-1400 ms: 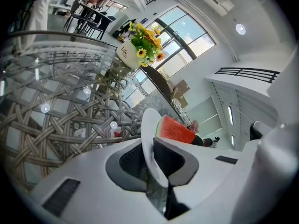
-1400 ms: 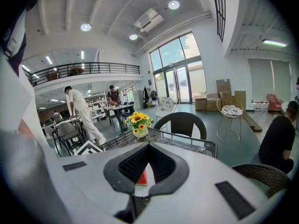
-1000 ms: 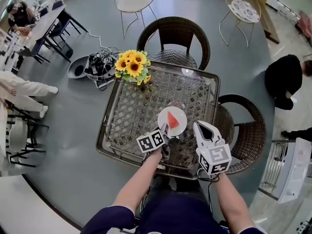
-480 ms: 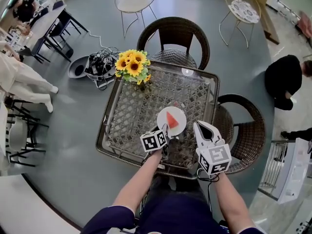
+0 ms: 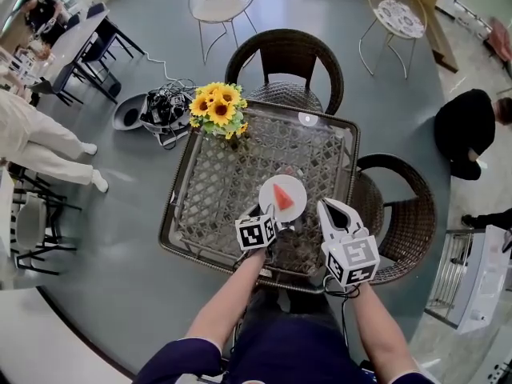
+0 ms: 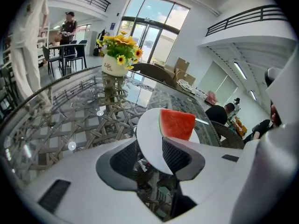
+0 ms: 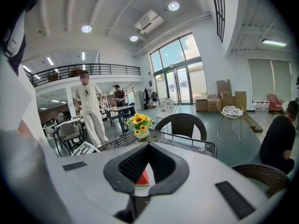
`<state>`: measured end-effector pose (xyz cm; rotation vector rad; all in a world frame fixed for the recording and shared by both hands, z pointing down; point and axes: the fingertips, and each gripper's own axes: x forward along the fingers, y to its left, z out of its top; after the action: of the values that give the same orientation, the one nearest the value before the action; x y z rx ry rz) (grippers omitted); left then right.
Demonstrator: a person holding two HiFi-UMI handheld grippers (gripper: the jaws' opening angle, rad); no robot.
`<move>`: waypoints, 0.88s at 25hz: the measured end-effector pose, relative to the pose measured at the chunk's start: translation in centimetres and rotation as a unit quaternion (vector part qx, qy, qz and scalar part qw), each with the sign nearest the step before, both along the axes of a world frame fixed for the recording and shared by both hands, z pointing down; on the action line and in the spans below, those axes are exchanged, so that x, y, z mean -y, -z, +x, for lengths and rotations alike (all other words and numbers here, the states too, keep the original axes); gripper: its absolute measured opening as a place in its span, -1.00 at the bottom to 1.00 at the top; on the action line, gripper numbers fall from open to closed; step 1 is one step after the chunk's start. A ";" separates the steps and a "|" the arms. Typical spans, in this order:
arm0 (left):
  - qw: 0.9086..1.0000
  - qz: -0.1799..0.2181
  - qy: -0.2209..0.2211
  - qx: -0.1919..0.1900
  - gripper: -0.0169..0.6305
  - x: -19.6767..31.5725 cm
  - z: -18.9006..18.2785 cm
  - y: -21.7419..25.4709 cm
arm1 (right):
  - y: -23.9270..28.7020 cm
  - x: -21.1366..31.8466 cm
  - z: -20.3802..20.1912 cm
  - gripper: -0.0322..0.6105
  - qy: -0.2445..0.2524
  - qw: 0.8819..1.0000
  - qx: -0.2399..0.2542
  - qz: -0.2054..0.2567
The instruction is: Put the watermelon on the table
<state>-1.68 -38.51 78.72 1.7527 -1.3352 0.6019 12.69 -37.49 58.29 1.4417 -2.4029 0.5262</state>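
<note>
A red watermelon wedge (image 5: 282, 196) lies on a small white plate (image 5: 295, 207) on the glass-topped wicker table (image 5: 224, 174), near its front edge. My left gripper (image 5: 270, 218) reaches the plate's near rim from below. In the left gripper view the plate (image 6: 145, 125) with the watermelon (image 6: 177, 124) stands between the jaws of the left gripper (image 6: 150, 144), which are opening, and a gap shows beside the left pad. My right gripper (image 5: 328, 206) rests just right of the plate, tips together, nothing in it. The right gripper (image 7: 148, 147) view shows the watermelon (image 7: 142, 176) beyond its jaws.
A vase of sunflowers (image 5: 218, 106) stands on the table's far left corner. Dark wicker chairs sit at the far side (image 5: 286, 58) and the right (image 5: 404, 222). A person in black (image 5: 468, 130) crouches at right. Someone in white (image 5: 40, 142) walks at left.
The left gripper has rolled a little and its jaws have spread apart around the plate's rim. The plate and the right gripper have stayed put. The person in white has walked on at left.
</note>
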 end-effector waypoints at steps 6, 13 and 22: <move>0.998 0.042 -0.043 0.004 -0.47 0.0 0.0 3.2 | 0.7 -0.1 -0.6 -0.89 0.001 1.000 0.001 0.007; 0.980 0.147 -0.137 -0.009 -0.48 -0.6 1.9 11.2 | 2.0 -0.4 -1.2 -0.89 -0.008 1.000 0.008 0.015; 0.946 0.257 -0.198 0.000 -0.93 -2.2 3.2 20.2 | 3.7 -1.4 -2.5 -0.89 -0.023 0.999 0.026 0.028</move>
<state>1.49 -36.32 58.48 2.4832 -1.2129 0.4913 10.24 -36.11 54.60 1.5267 -2.4491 0.5177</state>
